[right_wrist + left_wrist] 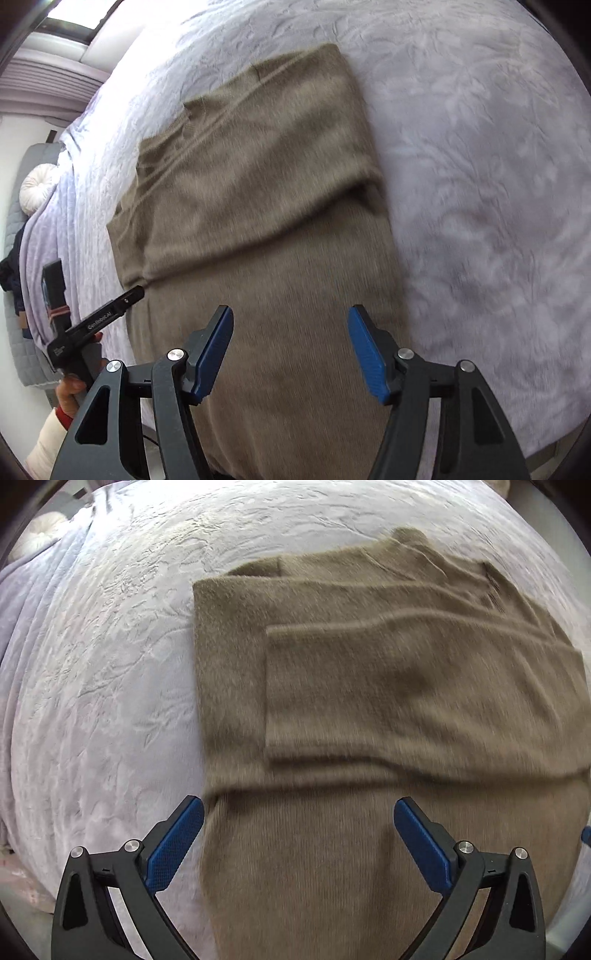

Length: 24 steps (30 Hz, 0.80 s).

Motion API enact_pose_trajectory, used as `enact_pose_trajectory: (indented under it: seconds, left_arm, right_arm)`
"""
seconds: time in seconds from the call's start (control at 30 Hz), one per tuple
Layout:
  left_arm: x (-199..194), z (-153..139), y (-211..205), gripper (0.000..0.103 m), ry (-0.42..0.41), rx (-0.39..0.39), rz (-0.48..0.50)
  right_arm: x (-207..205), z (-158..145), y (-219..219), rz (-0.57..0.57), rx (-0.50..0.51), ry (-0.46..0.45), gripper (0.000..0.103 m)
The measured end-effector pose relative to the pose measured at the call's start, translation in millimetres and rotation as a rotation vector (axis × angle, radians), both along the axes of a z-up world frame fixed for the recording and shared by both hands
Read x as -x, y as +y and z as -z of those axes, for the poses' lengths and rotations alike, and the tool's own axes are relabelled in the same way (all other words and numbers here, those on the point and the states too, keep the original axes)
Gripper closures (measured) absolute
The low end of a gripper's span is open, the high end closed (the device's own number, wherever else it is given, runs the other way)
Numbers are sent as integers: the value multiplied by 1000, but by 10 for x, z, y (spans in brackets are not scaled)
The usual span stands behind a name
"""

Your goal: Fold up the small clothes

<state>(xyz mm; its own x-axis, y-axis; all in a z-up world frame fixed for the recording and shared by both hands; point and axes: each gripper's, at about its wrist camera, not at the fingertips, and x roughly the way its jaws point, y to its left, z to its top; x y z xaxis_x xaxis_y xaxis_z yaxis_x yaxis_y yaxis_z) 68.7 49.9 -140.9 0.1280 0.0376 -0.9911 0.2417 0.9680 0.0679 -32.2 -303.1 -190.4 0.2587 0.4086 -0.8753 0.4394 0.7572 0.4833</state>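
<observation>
An olive-brown knit sweater [388, 701] lies flat on a pale lavender bedspread [110, 664], with a sleeve folded across its body. My left gripper [298, 814] hangs above the sweater's lower left edge, open, with nothing between its blue pads. In the right wrist view the same sweater [258, 206] runs lengthwise away from me. My right gripper [290, 326] is open above the sweater's near part, with nothing between its fingers. The left gripper's black body [99, 321], held by a hand [72, 391], shows at the left edge of the sweater.
The embossed bedspread [480, 184] spreads wide to the right of the sweater. A round white cushion [37, 186] and a grey quilted pad [22, 332] lie at the far left, near dark clothing [9, 273]. A window [74, 18] is at the top left.
</observation>
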Motion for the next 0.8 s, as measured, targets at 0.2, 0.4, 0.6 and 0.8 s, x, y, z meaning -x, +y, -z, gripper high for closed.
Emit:
enact_pose_trajectory:
  seconds: [0.2,0.4,0.6,0.8]
  left_arm:
    - [462,-199,59,0,75,-41,70]
    - [865,-451,166,0,88,-74,104]
    - [1171,-754,320,0,71,-78,122]
    - [1308,-878,172,0,54,-72,147]
  right_arm:
    - [340,-19,112,-9,-1,51,34]
    - [614,-127,255,-39,36,77,34]
    - [771,-255,362,-51,53,78,34]
    - [802,-337,435,-52,56,67,34]
